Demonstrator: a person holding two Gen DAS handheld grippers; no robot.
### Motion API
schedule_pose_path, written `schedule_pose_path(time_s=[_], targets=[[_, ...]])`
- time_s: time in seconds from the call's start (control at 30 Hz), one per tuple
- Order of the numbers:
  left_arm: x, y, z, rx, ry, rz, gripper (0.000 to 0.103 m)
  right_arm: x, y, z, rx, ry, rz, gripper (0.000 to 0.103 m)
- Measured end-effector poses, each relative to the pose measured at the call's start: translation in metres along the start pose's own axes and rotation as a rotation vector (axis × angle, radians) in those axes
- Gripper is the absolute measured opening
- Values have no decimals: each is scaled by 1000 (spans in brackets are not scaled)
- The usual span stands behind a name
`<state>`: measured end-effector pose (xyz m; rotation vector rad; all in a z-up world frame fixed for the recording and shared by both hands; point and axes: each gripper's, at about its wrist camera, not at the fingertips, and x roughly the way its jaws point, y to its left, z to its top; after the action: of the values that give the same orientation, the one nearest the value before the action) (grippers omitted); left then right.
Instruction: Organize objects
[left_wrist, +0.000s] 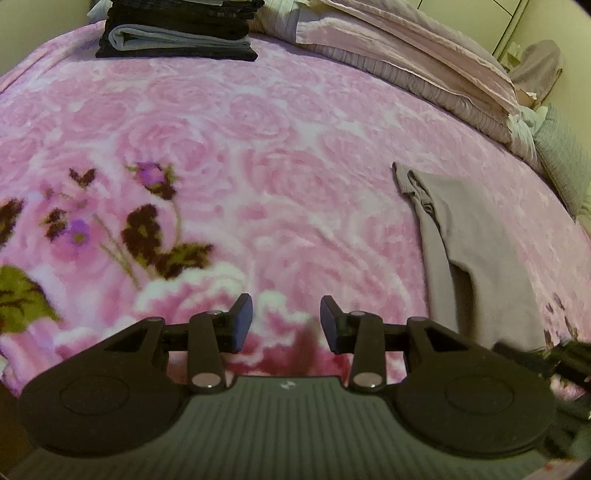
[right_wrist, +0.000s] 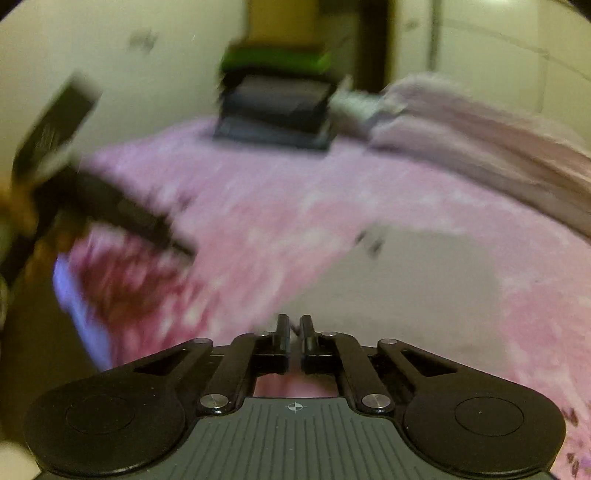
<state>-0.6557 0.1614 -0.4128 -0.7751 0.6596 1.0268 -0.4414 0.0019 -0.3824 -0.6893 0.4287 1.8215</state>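
the left gripper (left_wrist: 286, 321) hovers over the pink rose-patterned blanket (left_wrist: 258, 155), its blue pads parted with nothing between them. the right gripper (right_wrist: 294, 328) is nearly clenched, a narrow slit left between its fingers; the view is blurred and whether they pinch any fabric cannot be told. a pale grey garment (left_wrist: 476, 258) lies flat on the blanket to the right of the left gripper, just ahead of the right gripper. a stack of dark folded clothes (left_wrist: 177, 33) sits at the far edge of the bed, beside folded lilac bedding (left_wrist: 406, 55).
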Motion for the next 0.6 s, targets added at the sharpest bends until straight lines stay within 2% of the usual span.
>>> schedule_pose_path(time_s=[0.07,0.17,0.27,0.37,0.47,0.6], targets=[[-2,0,-3,4,1,3,35,6,9,-4,-41,65,9,34],[-4,-1,-8,13,4,8,35,2,7,-7,-44,69,-2,35],[-9,-4,-10,25,7,10,35,-10,-10,-4,35,39,-25,35],[-12,-6,-8,27,5,-18,33,-22,-48,3,186,38,-138,35],[-10,-15,2,38,-6,-71,32,-31,-103,4,399,47,-244,35],[11,-40,32,38,-38,-190,32,-30,-166,7,588,35,-268,35]])
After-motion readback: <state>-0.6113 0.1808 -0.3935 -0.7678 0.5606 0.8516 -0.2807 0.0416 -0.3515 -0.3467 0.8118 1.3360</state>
